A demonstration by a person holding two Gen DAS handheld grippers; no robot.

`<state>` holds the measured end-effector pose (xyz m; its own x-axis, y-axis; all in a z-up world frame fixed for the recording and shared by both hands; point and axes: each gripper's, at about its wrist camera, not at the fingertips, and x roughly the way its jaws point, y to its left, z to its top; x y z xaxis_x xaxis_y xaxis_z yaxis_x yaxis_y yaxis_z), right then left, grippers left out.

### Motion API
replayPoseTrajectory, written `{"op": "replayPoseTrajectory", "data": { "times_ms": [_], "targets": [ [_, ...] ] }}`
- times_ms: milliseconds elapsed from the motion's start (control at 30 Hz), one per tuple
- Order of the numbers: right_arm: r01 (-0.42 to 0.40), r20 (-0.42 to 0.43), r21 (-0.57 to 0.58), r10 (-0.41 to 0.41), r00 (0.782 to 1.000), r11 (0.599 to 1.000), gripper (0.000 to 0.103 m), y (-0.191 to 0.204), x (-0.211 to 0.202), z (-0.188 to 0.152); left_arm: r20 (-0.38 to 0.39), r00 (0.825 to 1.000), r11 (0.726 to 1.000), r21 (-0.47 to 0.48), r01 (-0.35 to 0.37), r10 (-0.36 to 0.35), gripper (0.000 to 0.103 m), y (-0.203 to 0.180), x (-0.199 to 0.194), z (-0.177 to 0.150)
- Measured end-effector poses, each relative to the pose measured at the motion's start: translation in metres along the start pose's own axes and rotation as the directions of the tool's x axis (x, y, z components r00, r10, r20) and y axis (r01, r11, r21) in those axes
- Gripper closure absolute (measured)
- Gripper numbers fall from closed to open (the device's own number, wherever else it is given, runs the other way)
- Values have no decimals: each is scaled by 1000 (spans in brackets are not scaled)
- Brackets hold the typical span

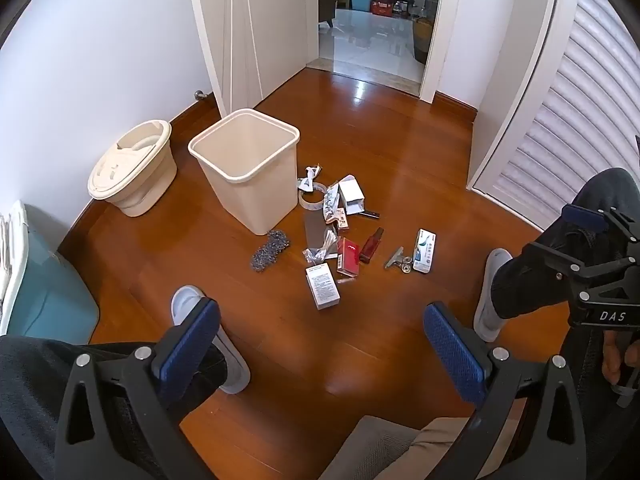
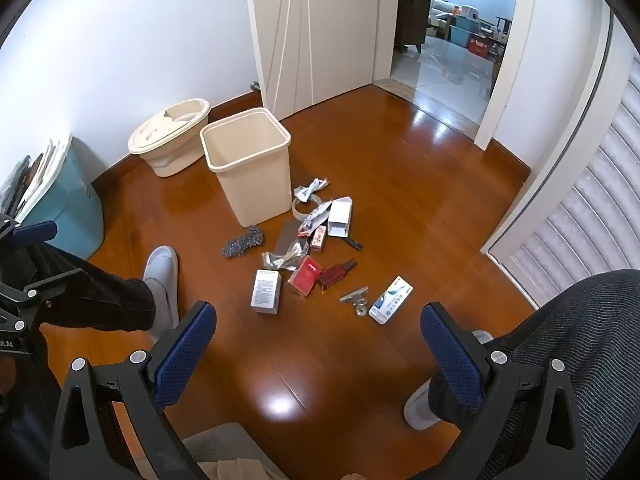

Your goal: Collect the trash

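An empty cream square bin point(image 1: 250, 168) point(image 2: 248, 164) stands on the wooden floor. Trash lies scattered to its right: a white carton point(image 1: 323, 285) point(image 2: 266, 291), a red packet point(image 1: 348, 255) point(image 2: 305, 275), a dark red bottle point(image 1: 371, 244) point(image 2: 335, 272), a white-blue box point(image 1: 425, 251) point(image 2: 391, 300), a metal clip point(image 1: 396, 259) point(image 2: 353, 295), a grey scrubber point(image 1: 270, 249) point(image 2: 244, 242), a tape ring point(image 1: 311, 197) and crumpled wrappers. My left gripper point(image 1: 320, 350) is open and empty, held high above the floor. My right gripper point(image 2: 318, 350) is open and empty too, also well short of the trash.
A round cream lidded bucket point(image 1: 134, 168) sits by the wall left of the bin. A teal storage box point(image 1: 44, 292) stands at far left. My feet in grey slippers point(image 1: 491, 292) flank the trash. A louvred door point(image 1: 568, 120) is at right, an open doorway point(image 1: 376, 20) behind.
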<state>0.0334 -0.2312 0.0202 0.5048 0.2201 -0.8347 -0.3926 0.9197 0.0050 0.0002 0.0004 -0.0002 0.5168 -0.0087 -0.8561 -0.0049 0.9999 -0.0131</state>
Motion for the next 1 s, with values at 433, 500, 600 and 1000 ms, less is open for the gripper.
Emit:
{"op": "replayPoseTrajectory", "data": {
  "times_ms": [433, 500, 600, 1000],
  "targets": [
    [-3, -1, 1, 3, 1000, 1000, 0, 0, 1, 0, 1, 1000, 1000, 0, -5, 5, 0, -4, 4, -4],
    [-3, -1, 1, 3, 1000, 1000, 0, 1, 1, 0, -2, 1000, 1000, -1, -1, 1, 0, -2, 4, -2],
    [-2, -1, 1, 2, 1000, 1000, 0, 1, 1, 0, -3, 1000, 1000, 0, 0, 0, 0, -2, 4, -2],
    [-2, -3, 0, 2, 1000, 1000, 0, 1, 1, 0, -1, 1000, 1000, -1, 1, -1, 0, 1, 3, -4]
  ]
}}
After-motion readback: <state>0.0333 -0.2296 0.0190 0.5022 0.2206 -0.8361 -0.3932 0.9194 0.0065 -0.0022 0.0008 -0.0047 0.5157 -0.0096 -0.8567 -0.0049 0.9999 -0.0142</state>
